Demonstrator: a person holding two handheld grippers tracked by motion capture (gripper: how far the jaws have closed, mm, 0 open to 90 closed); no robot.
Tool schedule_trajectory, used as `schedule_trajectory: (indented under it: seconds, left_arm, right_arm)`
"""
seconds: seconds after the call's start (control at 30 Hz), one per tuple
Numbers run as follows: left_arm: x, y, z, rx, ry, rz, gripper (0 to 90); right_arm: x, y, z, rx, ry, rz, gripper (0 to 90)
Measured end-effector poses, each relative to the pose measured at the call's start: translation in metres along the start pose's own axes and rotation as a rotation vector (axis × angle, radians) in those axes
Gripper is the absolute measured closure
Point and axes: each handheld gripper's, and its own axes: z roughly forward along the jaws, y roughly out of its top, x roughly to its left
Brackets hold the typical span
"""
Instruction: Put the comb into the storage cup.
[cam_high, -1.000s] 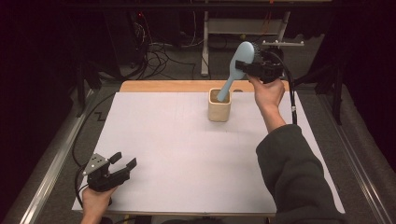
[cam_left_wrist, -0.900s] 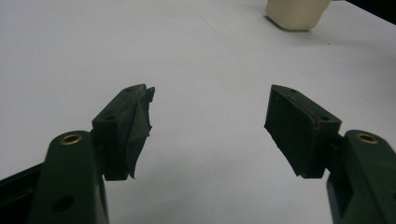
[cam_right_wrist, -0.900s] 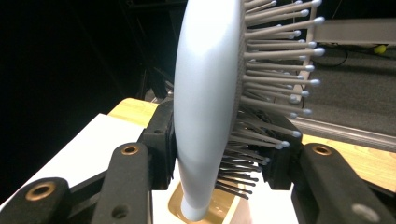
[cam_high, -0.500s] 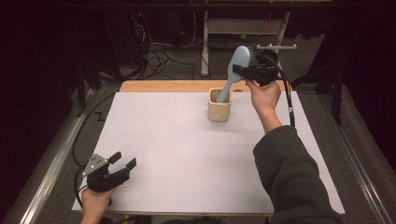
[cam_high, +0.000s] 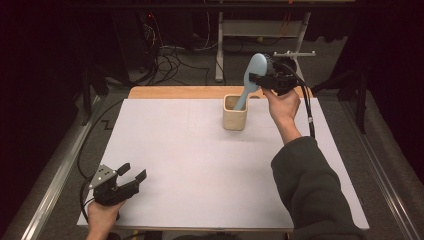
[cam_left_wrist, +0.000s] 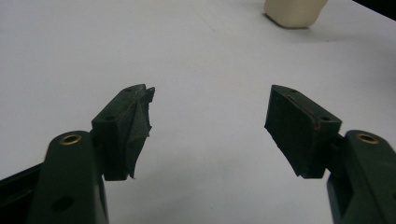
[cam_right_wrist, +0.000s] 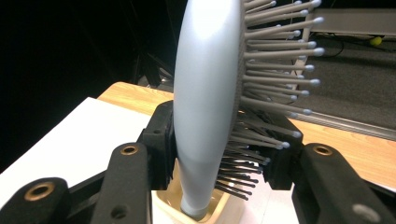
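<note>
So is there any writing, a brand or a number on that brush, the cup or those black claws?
None can be read: the brush, the cup, the white table and both grippers, left and right, show no words, numbers or signs.

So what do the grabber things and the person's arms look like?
Both grippers, left and right, are black with two chunky jaws and small brass rivets. The left has a grey three-cornered plate. A black cable trails from the right one. The right arm wears a dark sleeve.
</note>
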Motion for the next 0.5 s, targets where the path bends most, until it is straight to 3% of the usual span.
schedule_trajectory:
  seconds: [0.5]
  left_arm:
    - [-0.0003, 0.0001, -0.0004, 0.004, -0.001, 0.012, 31.5]
  right_arm:
    - [0.0020, -0.0091, 0.0091, 0.023, 0.006, 0.001, 54.6]
